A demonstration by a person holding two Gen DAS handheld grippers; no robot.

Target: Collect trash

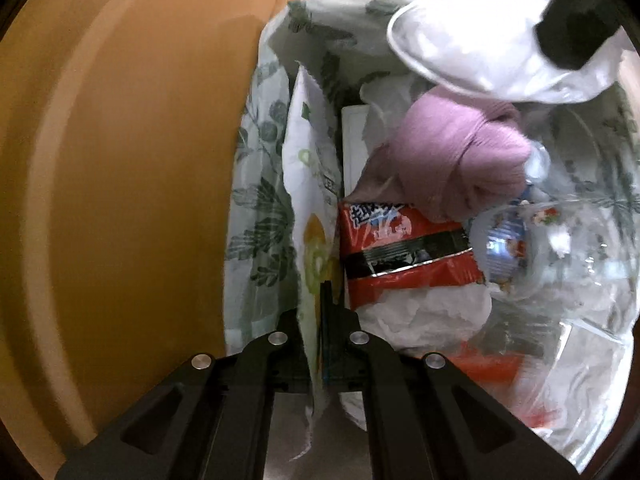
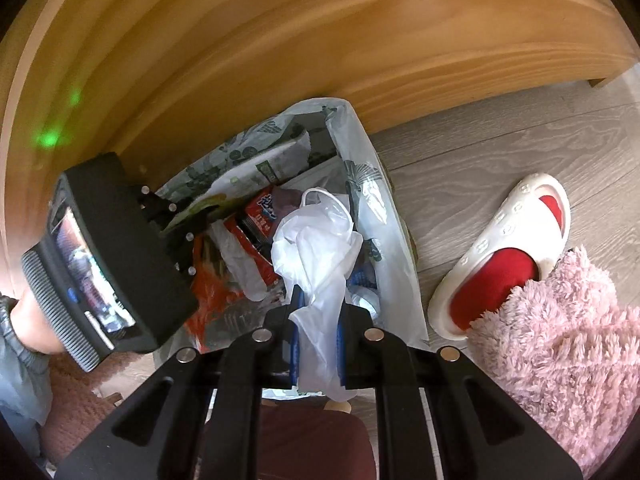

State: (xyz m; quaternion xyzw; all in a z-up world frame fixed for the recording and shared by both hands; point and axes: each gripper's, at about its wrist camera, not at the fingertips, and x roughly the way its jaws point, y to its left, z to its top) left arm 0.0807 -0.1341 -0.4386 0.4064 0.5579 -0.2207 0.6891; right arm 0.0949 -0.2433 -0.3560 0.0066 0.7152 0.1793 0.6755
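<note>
Both hand-held grippers clench trash over the bin point(image 2: 384, 216): left point(image 1: 320, 300) a wrapper point(image 1: 308, 184), right point(image 2: 316, 312) a bag point(image 2: 316, 248).

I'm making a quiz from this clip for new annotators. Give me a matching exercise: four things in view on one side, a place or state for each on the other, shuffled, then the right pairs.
Things:
1. white fruit-print wrapper
2. white plastic bag
3. red snack packet
4. white slipper

Places or states:
A. on the wood-look floor, on a red-socked foot
B. lying inside the leaf-print bin liner
C. pinched in the left gripper
D. held in the right gripper, above the bin

Pairs: 1-C, 2-D, 3-B, 4-A
</note>
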